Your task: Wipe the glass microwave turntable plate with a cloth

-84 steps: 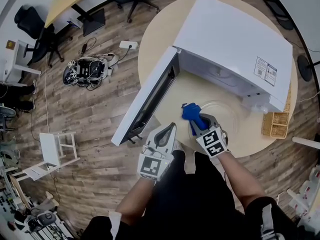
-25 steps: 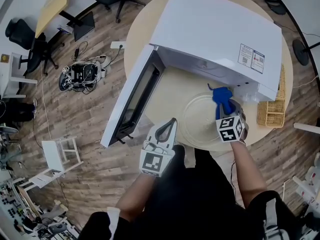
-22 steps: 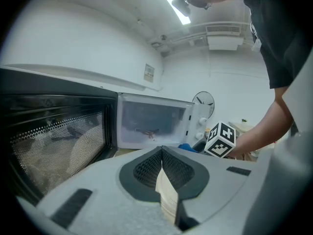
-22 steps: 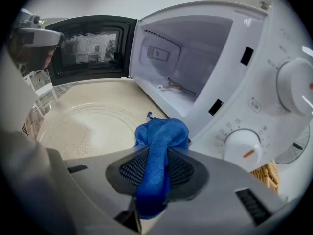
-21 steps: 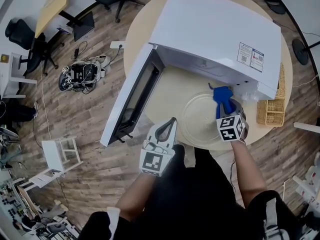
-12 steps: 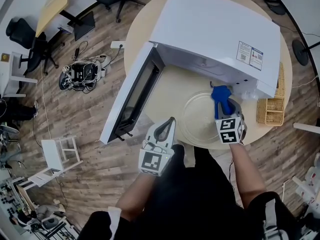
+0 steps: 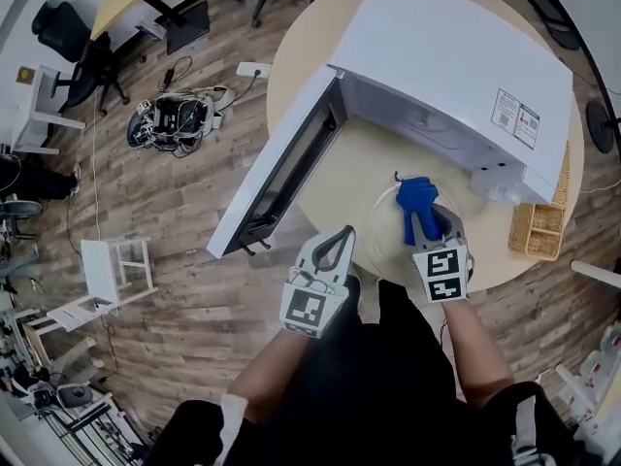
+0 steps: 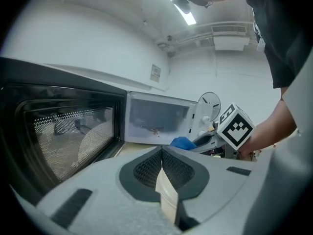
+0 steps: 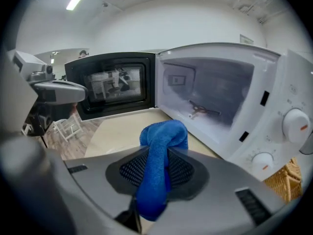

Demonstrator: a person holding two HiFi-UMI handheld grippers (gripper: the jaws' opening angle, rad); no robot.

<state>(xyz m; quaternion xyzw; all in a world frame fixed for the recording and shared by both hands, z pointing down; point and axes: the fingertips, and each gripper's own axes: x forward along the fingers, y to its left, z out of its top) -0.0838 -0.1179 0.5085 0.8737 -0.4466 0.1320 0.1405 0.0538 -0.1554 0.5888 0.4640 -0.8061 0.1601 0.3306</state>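
The glass turntable plate (image 7: 384, 225) lies flat on the round wooden table (image 7: 342, 178), in front of the open white microwave (image 7: 456, 61). My right gripper (image 7: 425, 217) is over the plate's right half, shut on a bunched blue cloth (image 7: 414, 199) that sticks out past the jaws. The right gripper view shows the cloth (image 9: 159, 148) wedged in the right gripper (image 9: 157, 169), with the empty microwave cavity (image 9: 212, 89) ahead. My left gripper (image 7: 343, 233) is shut on nothing, at the table's near edge, left of the plate. The left gripper (image 8: 162, 154) points at the cloth (image 8: 182, 142).
The microwave door (image 7: 281, 178) hangs open to the left, past the table edge. A wicker basket (image 7: 543, 229) sits at the table's right rim. On the wood floor to the left are a tangle of cables (image 7: 175, 119), a small white stool (image 7: 112, 272) and office chairs.
My right gripper has carried the cloth leftward across the plate, from its right rim toward its middle. The left gripper has stayed shut beside the plate.
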